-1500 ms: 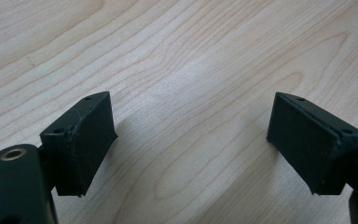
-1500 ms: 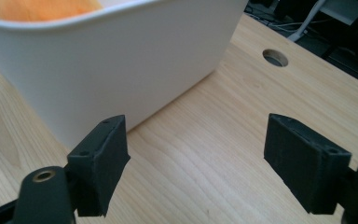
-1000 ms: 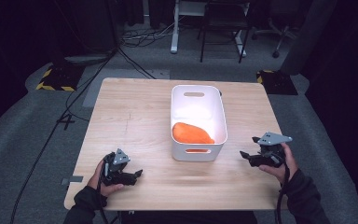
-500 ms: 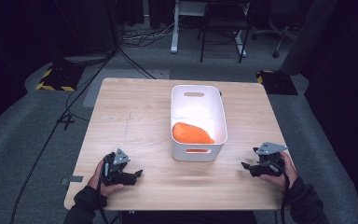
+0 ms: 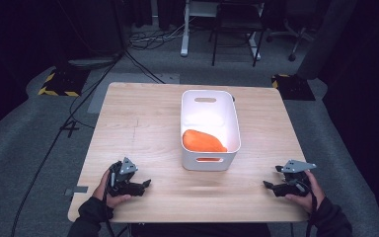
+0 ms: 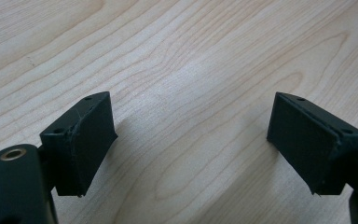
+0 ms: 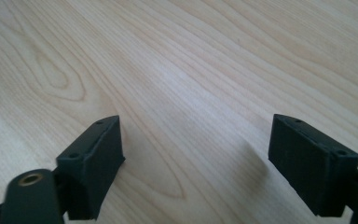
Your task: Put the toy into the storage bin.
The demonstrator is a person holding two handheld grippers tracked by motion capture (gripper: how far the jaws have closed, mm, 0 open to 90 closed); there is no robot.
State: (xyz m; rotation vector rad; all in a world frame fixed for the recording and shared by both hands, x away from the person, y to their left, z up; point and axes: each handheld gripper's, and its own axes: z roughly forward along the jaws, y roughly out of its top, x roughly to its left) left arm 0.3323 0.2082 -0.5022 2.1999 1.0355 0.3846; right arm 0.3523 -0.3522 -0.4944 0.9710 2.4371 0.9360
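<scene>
I have both grippers low over the near edge of the pale wooden counter (image 5: 143, 123), each empty. The left gripper (image 5: 145, 183) sits by the near left corner, held in the left hand (image 5: 109, 190), its fingers (image 6: 81, 142) spread wide with bare wood grain between them. The right gripper (image 5: 269, 185) is near the near right corner in the right hand (image 5: 306, 193); its fingers (image 7: 93, 165) have just been opening and now stand wide, again with only wood between them.

The white rectangular plastic bin with handle slots (image 5: 210, 163) stands at the middle of the counter, slightly toward the right edge, well apart from both grippers. The orange soft-looking lump (image 5: 203, 141) lies inside it at the near end, resting on the floor of the bin against the near wall.

From here I judge the main risk to be the reach into the bin. The walls are tall and the orange lump lies tight to the near wall, so fingers coming in low from my side could catch the rim and shove or tip the light bin across the smooth wood. A second risk is both grippers converging on the narrow opening together and knocking each other. The lump may also deform and slip from a shallow pinch.
</scene>
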